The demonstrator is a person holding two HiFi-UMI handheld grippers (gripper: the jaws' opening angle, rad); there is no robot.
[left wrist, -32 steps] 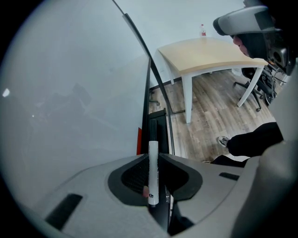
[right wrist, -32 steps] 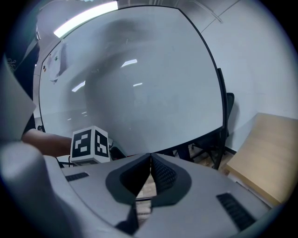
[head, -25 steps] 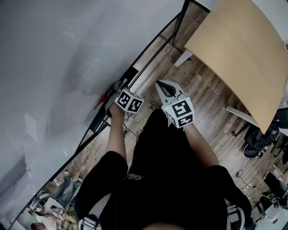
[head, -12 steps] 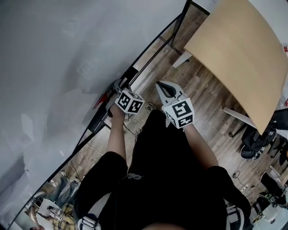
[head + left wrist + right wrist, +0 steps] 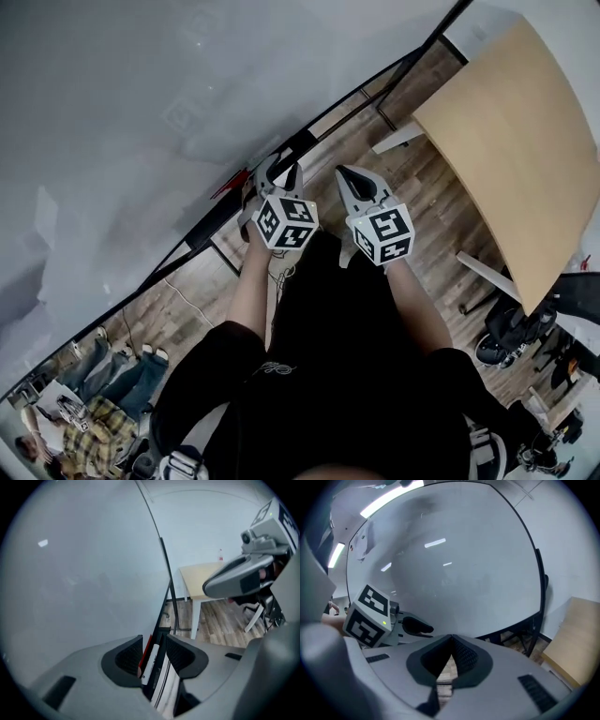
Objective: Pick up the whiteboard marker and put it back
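The whiteboard marker (image 5: pixel 150 663), white-bodied, lies on the black tray (image 5: pixel 162 670) along the whiteboard's bottom edge, with a red strip (image 5: pixel 147 645) beside it. My left gripper (image 5: pixel 153 640) hangs above the tray. Its jaws have just been opening and now stand wide, and the marker shows through the gap below them, untouched. In the head view the left gripper (image 5: pixel 279 174) points at the tray (image 5: pixel 208 228), where a red piece (image 5: pixel 228 185) shows. My right gripper (image 5: pixel 343 172) is held beside it, shut and empty, and its tips (image 5: pixel 451 638) meet in the right gripper view.
The large whiteboard (image 5: pixel 141 112) fills the left on a black frame. A light wooden table (image 5: pixel 506 141) stands at the right, with office chairs (image 5: pixel 511 328) beyond it. People (image 5: pixel 84 412) are at the lower left. Wood floor lies underfoot.
The left gripper has lifted off the tray and its jaws have opened, leaving the marker on the tray. The right gripper has shifted slightly and stays shut.
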